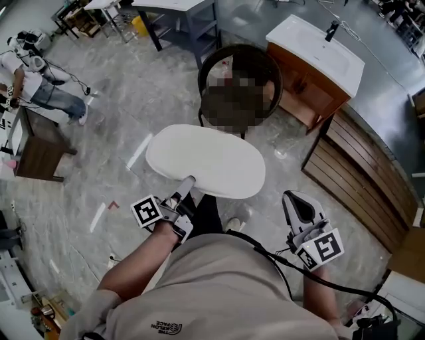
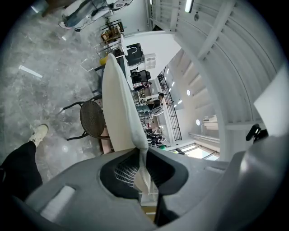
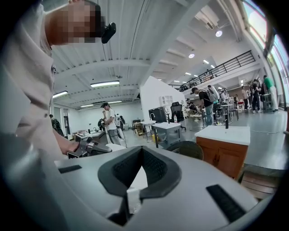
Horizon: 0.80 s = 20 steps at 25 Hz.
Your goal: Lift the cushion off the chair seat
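The white oval cushion hangs in the air in front of me, clear of the round black chair that stands behind it. My left gripper is shut on the cushion's near edge. In the left gripper view the cushion runs edge-on away from the gripper, a fold of its fabric pinched between the pads, and the chair shows beyond it. My right gripper is off to the right, apart from the cushion, jaws together and empty. The right gripper view shows the gripper with the chair ahead.
A wooden cabinet with a white basin stands right of the chair, and a slatted wooden platform lies nearer on the right. A seated person and a low wooden cabinet are at the left. A dark-legged table stands at the back.
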Available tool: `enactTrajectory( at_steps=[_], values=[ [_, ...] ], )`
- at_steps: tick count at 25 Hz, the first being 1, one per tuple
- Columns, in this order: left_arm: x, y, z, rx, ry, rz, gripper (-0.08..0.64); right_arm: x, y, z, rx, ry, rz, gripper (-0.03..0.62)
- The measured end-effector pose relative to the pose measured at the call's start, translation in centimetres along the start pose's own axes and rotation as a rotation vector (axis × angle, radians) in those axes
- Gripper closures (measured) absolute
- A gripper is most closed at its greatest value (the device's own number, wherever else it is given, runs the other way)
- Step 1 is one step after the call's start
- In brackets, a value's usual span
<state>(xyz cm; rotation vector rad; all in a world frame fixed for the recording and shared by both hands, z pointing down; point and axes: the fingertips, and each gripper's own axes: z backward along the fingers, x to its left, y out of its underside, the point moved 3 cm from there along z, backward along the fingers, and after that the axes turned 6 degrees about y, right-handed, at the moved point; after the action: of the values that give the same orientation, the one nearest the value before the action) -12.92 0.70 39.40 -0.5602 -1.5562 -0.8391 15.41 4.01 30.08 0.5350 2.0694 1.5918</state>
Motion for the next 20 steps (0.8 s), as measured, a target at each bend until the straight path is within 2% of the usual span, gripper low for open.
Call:
enactTrajectory(
  at_steps=[5,9,12,20],
  values=[
    [-0.9,1.2,2.2,0.007,-0.016,0.019,0.515,1.2,-0.4,0.8,0.016,-0.001,0.004,0.580],
    [-1.0,1.6,2.7,0.044,-0.039,0.018,0.515,1.2,-1.4,0.8,0.011,0.008,0.006,0.580],
    [-1.3,1.9,2.3,0.063,-0.031,0.014,0.515,1.3,-1.9,0.8,0.007,0.008,0.006,0.580],
    [-1.9,2.0,2.5,0.050,-0.013,0.013,0.515,2.1,-2.0,0.3,0.001,-0.016,0.012,0.580]
  ],
)
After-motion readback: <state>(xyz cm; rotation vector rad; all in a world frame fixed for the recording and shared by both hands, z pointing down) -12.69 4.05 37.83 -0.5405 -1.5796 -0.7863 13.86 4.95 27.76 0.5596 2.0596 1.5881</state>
